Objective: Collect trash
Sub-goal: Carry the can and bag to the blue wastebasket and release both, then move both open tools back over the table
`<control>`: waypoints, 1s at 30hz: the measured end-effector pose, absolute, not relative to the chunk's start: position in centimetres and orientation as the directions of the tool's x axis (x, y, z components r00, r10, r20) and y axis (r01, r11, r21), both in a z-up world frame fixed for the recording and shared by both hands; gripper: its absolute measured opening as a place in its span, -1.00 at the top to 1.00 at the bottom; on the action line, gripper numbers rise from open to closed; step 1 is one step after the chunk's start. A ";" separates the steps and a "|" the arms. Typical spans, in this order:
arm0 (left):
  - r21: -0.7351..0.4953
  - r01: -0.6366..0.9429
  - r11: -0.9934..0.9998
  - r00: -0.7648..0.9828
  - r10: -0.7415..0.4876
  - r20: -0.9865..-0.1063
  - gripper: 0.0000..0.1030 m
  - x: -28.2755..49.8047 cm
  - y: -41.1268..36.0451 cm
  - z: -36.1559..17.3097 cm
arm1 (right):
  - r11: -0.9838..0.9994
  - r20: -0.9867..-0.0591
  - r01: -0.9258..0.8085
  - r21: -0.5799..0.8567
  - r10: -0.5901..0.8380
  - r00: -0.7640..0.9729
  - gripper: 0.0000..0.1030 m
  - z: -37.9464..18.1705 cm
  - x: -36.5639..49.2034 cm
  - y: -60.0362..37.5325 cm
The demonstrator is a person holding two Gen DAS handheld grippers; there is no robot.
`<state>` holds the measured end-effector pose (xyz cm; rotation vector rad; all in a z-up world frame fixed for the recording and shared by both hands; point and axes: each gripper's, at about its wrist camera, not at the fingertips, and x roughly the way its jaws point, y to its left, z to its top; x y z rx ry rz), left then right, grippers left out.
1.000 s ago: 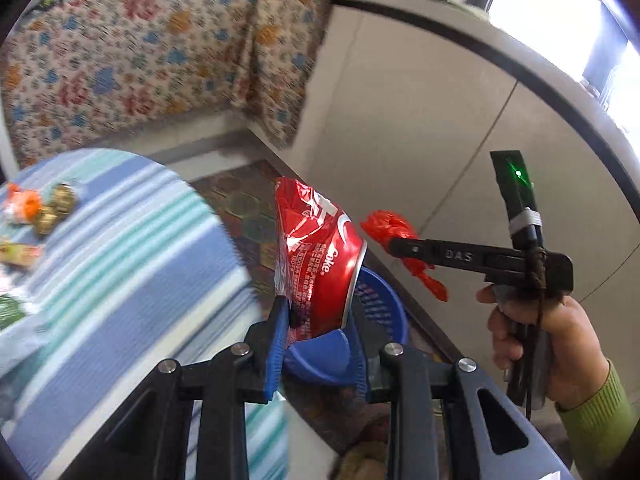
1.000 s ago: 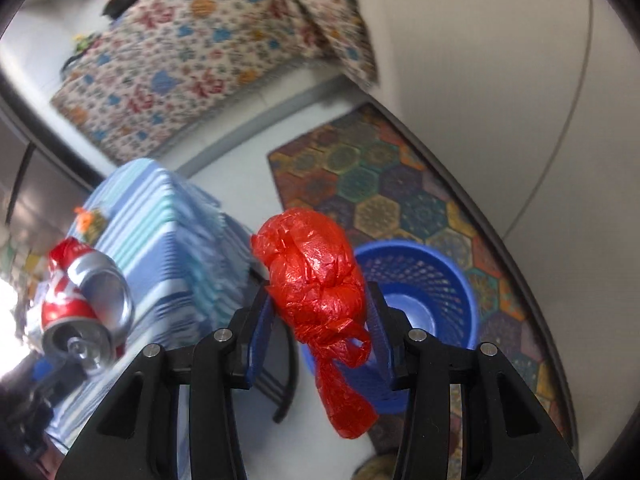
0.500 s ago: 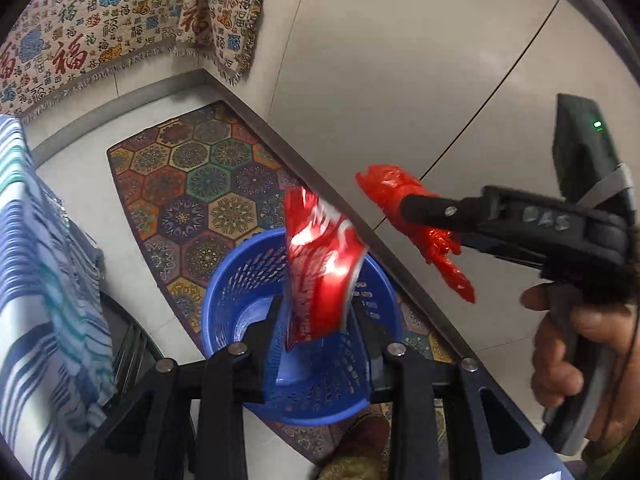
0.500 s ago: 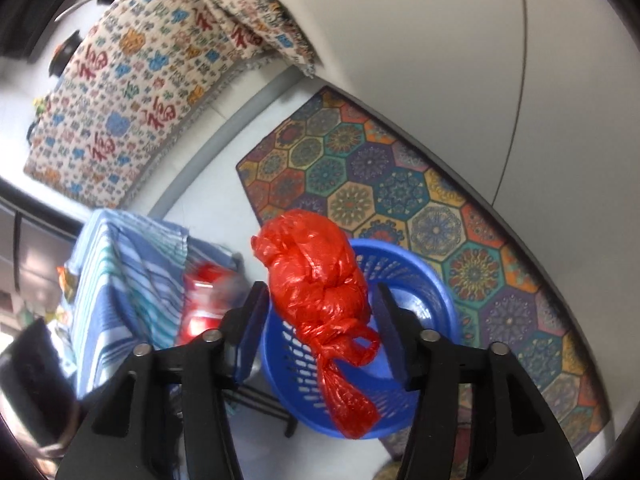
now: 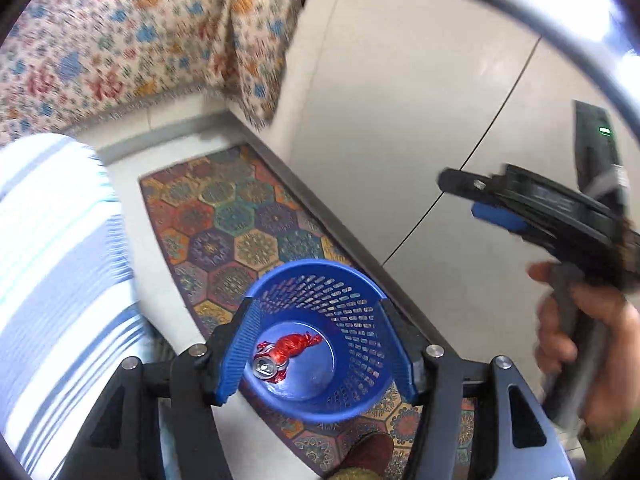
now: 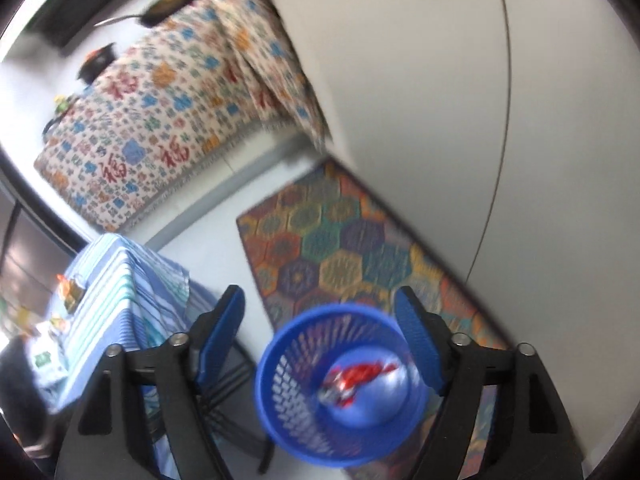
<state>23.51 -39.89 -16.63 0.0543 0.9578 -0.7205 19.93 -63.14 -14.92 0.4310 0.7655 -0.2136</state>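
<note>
A blue mesh wastebasket [image 5: 360, 320] stands on the floor below both grippers; it also shows in the right wrist view [image 6: 292, 392]. A crushed red cola can [image 5: 266, 366] and a red plastic bag [image 5: 294, 344] lie on its bottom, seen blurred in the right wrist view as red trash [image 6: 352, 380]. My left gripper [image 5: 320, 354] is open and empty above the basket. My right gripper [image 6: 324, 344] is open and empty above it too, and shows at the right of the left wrist view [image 5: 476, 200].
A table with a blue striped cloth [image 6: 116, 292] stands left of the basket, with several small scraps [image 6: 68, 292] on it. A hexagon-patterned rug [image 5: 232, 224] lies under the basket. A white cabinet wall [image 5: 400, 120] runs along the right. A patterned cloth [image 6: 160, 120] hangs behind.
Both grippers opened. The cola can dropped from the left one and the red bag from the right one into the blue basket. Both views tilted up slightly.
</note>
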 end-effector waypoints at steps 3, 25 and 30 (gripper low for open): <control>-0.233 0.568 0.789 0.419 -0.521 -0.744 -0.27 20.4 -35.5 -14.2 | 0.929 -0.663 0.286 0.237 -0.060 0.746 -0.63 -12.4 19.4 -60.1; 0.015 0.039 0.999 0.631 -0.013 -0.776 -0.27 15.8 -3.3 -17.0 | 0.940 -0.725 -0.340 0.029 0.254 0.640 -0.71 -14.7 19.0 -24.0; 0.020 0.040 0.999 0.647 -0.010 -0.763 -0.27 18.3 -5.2 -16.7 | 0.957 -0.740 -0.288 0.025 0.211 0.639 -0.71 -16.1 19.8 -24.5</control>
